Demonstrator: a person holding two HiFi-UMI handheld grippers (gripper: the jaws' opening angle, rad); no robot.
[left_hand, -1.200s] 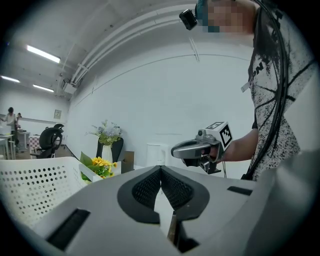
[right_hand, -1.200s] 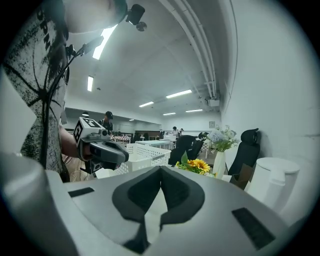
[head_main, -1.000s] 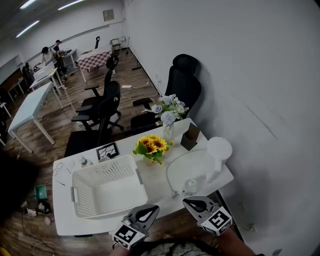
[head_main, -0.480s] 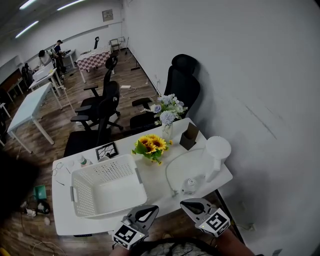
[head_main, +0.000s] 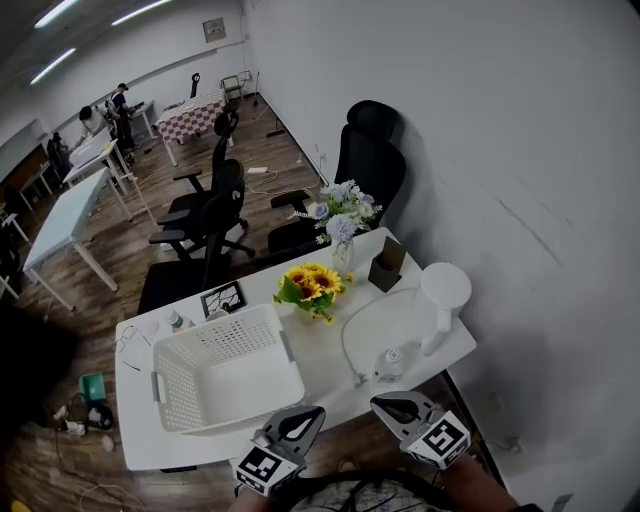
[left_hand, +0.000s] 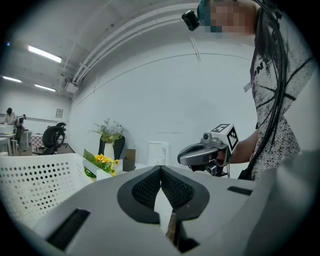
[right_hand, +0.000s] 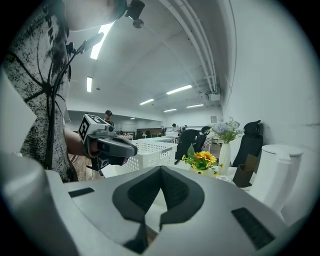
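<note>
Head view looked steeply down on a white bench (head_main: 318, 350), with both grippers held just off its near edge. The left gripper (head_main: 312, 413) pointed at the near wall of a white perforated basket (head_main: 240, 400), close to it but apart. The right gripper (head_main: 380, 404) pointed toward a small clear vessel (head_main: 390, 360), which stood inside a loop of white cable (head_main: 345, 335) beside a tall white kettle (head_main: 442, 300). Each gripper's own view showed its jaws brought together at the tips, with nothing between them.

The likeliest slip seemed to lie on the right. A low reach forward could snag the cable loop or knock the light vessel over, since both lay directly ahead of that gripper. On the left, a push against the basket wall could slide it toward the sunflowers (head_main: 312, 285) behind it.

What the clear vessel was, a glass or a lidded jar, was too small to tell. The bottom edge of the head view cut off the person's hands. In both gripper views the gripper's own grey body hid the bench surface directly ahead.
</note>
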